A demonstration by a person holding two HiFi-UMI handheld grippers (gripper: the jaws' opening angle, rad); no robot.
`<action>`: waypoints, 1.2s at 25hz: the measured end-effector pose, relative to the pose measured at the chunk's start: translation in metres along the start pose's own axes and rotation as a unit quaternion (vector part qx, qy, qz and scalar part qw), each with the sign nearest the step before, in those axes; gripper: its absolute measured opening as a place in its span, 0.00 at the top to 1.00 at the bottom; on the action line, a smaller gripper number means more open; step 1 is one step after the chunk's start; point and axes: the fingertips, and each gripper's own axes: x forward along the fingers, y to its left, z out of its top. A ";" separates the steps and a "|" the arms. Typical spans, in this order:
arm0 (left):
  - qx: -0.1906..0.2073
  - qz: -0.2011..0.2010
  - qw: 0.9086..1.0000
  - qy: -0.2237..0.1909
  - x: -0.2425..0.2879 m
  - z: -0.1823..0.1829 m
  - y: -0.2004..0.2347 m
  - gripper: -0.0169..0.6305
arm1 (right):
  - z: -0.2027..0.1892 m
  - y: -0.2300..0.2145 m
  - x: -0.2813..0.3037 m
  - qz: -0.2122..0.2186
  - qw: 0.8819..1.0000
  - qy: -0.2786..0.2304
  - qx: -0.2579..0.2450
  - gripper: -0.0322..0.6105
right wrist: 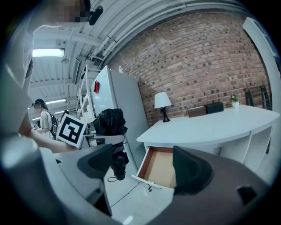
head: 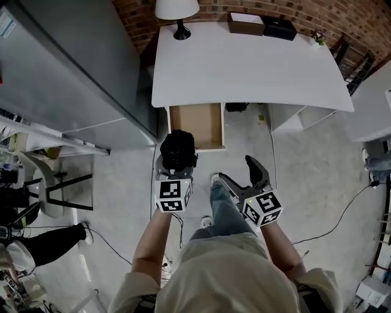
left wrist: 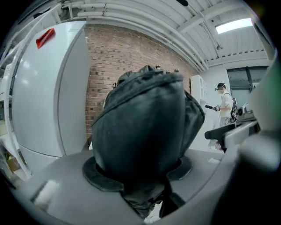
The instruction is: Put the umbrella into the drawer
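Left claw (left wrist: 138, 170) clamped on umbrella (left wrist: 145, 127), which hangs in air, near open drawer (head: 195, 125) but not yet over it. Right claw (right wrist: 145, 165) apart, empty. Risk: bulky bundle catches on drawer front or table (head: 244, 73) edge; loose fabric slips from pads. Umbrella fills left gripper view. Its handle and drawer back under table are hidden.

A white table (head: 244, 73) stands on a grey floor (head: 305, 177) against a brick wall. On the tabletop, a lamp (head: 177, 12) with a white shade and black foot stands at the 11 o'clock corner, a brown box (head: 245, 23) and a black box (head: 279, 28) sit side by side at about 12 to 1 o'clock, and a small plant (head: 317, 36) is at 2 o'clock. A wooden drawer (head: 195, 125) stands pulled out of the table's near edge at 7 o'clock, and a thin black cable (head: 342, 214) trails over the floor at 4 o'clock of the table.
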 end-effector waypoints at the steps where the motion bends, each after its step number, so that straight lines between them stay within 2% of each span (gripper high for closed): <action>1: 0.007 -0.002 1.000 0.005 0.014 -0.003 0.002 0.60 | -0.001 -0.008 0.007 0.000 1.000 0.003 0.003 0.32; 8: 0.070 -0.026 0.996 0.045 0.107 -0.031 0.005 0.60 | -0.009 -0.055 0.051 0.003 0.999 0.025 0.020 0.32; 12: 0.098 -0.030 0.991 0.082 0.147 -0.066 0.007 0.60 | -0.015 -0.076 0.068 -0.002 0.999 0.036 0.034 0.32; 18: 0.147 -0.043 0.979 0.132 0.194 -0.113 0.013 0.59 | -0.033 -0.103 0.090 -0.005 0.997 0.057 0.050 0.32; 26: 0.164 -0.048 0.963 0.207 0.242 -0.183 0.033 0.59 | -0.042 -0.131 0.121 -0.021 0.997 0.048 0.060 0.32; 30: 0.183 -0.052 0.951 0.244 0.259 -0.215 0.041 0.59 | -0.047 -0.144 0.133 -0.028 0.996 0.047 0.070 0.32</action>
